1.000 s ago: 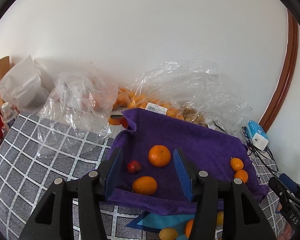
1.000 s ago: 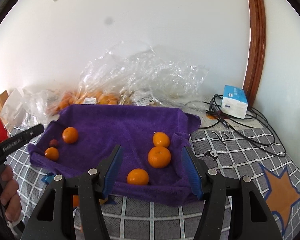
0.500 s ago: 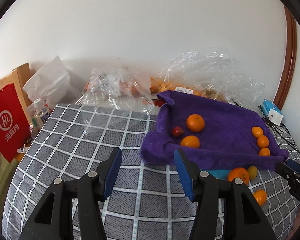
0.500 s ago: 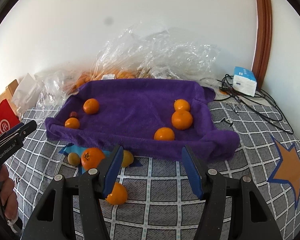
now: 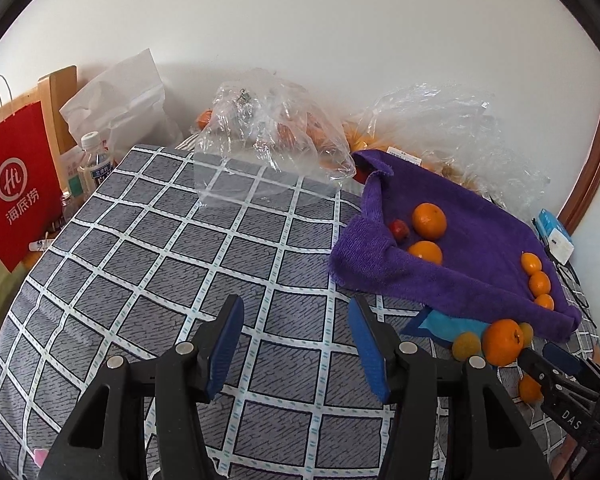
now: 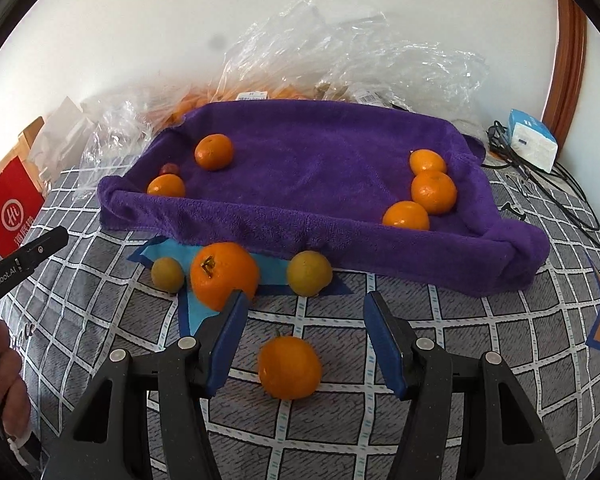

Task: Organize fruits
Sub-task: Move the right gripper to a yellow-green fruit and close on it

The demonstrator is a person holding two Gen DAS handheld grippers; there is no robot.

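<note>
A purple towel (image 6: 320,168) with raised edges lies on the checked bed cover and holds several oranges (image 6: 433,192) and a small red fruit (image 6: 169,168). It also shows in the left wrist view (image 5: 480,248). In front of it lie a large orange (image 6: 222,274), two yellow-green fruits (image 6: 309,273) and a loose orange (image 6: 289,368). My right gripper (image 6: 304,320) is open and empty, its fingers either side of the loose orange, just above it. My left gripper (image 5: 296,334) is open and empty over bare cover, left of the towel.
Clear plastic bags (image 5: 268,136) with more fruit lie against the wall behind the towel. A red paper bag (image 5: 14,184), a water bottle (image 5: 94,160) and a white bag (image 5: 120,100) stand at the far left. A white-blue box (image 6: 532,140) and cables lie at the right.
Both grippers have pulled back from the towel and toward me. The left one swung left over the bare cover. The right one now stands over the loose orange.
</note>
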